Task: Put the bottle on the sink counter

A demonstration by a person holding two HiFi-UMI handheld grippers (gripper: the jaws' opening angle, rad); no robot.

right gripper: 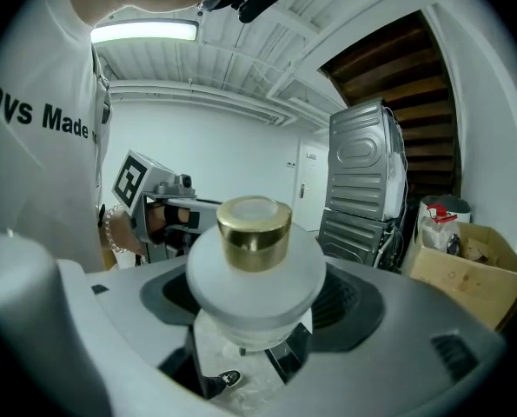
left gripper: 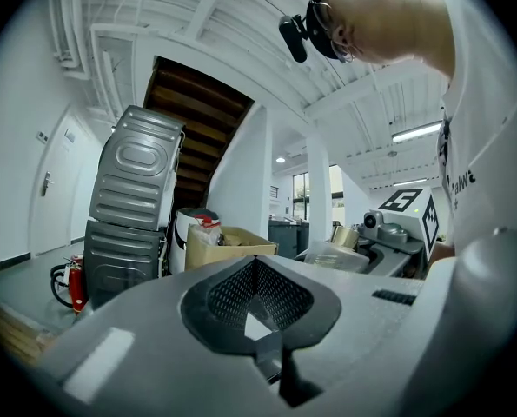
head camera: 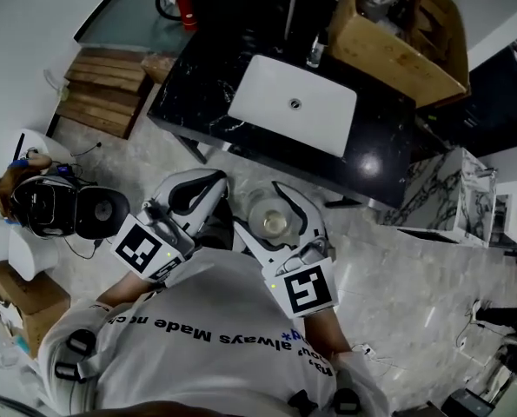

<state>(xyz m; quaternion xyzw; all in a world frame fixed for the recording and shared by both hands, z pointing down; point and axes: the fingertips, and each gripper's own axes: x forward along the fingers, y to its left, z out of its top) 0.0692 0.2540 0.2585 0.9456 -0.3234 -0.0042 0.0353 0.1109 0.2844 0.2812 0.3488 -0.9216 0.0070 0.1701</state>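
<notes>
Black marble makes up the table (head camera: 388, 137) at the far side of the head view, with a white rectangular sink (head camera: 267, 94) sunk into it and an open cardboard box (head camera: 388, 55) standing on its far right end. A red fire extinguisher (head camera: 187, 3) stands beyond the table's far left corner, and a wooden pallet (head camera: 102, 89) lies on the pale marbled floor (head camera: 414, 268) to the left.

Near the camera, a person in a white T-shirt (head camera: 223, 320) holds both tools over the floor, short of the table's near edge. The shirt's dark print reads "always Made"; the words around it cannot be read.

The right hand-held gripper (head camera: 275, 208) is clamped on the bottle (right gripper: 254, 272), a frosted white one with a wide rounded shoulder and a shiny gold cap (right gripper: 255, 231). It stands upright between the jaws, the cap rising above them. The bottle is therefore in the air near the person's chest, well apart from the sink.

The left hand-held gripper (left gripper: 256, 307) sits just beside it on the left, its jaws brought together with nothing between them, so that the mesh pads form a diamond-shaped hollow.

Each tool carries a cube with a black-and-white square marker: left cube (head camera: 145, 250), right cube (head camera: 303, 289). A grey ribbed metal appliance (left gripper: 132, 207) stands tilted under dark wooden stairs, far behind the left tool.
</notes>
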